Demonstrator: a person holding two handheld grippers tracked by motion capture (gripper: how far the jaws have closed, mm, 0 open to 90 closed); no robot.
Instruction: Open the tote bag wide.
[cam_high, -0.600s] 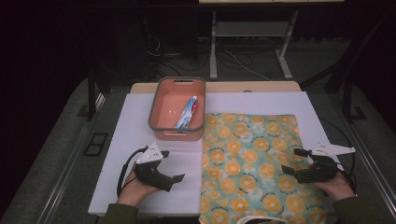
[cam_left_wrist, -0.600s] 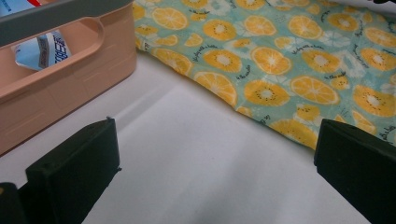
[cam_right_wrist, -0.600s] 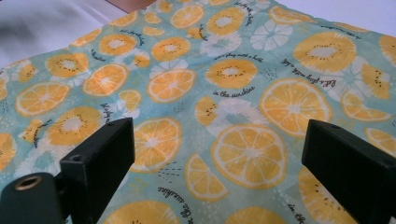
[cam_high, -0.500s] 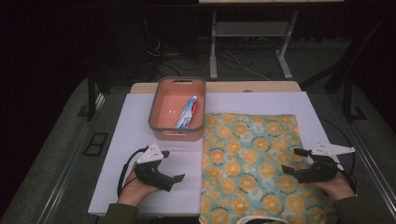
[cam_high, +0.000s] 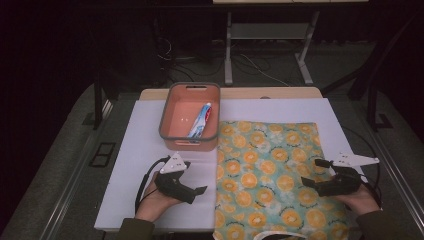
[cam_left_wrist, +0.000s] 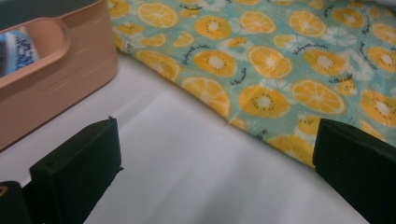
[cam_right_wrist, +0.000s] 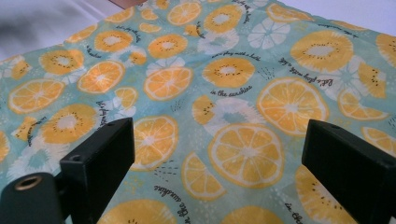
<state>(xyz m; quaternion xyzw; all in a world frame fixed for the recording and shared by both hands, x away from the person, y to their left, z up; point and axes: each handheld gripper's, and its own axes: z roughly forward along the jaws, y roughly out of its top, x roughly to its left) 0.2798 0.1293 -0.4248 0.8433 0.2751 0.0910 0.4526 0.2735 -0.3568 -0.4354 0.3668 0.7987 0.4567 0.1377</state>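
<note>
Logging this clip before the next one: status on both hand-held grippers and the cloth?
Left hand-held gripper open, over white board. Right hand-held gripper open, above orange-print cloth. Cloth flat, ungripped. Bin with tube beyond, clear of both.

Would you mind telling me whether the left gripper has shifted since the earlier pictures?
No. The left gripper lies in the same spot relative to the salmon-pink plastic bin and the left edge of the orange-slice patterned cloth.
</note>
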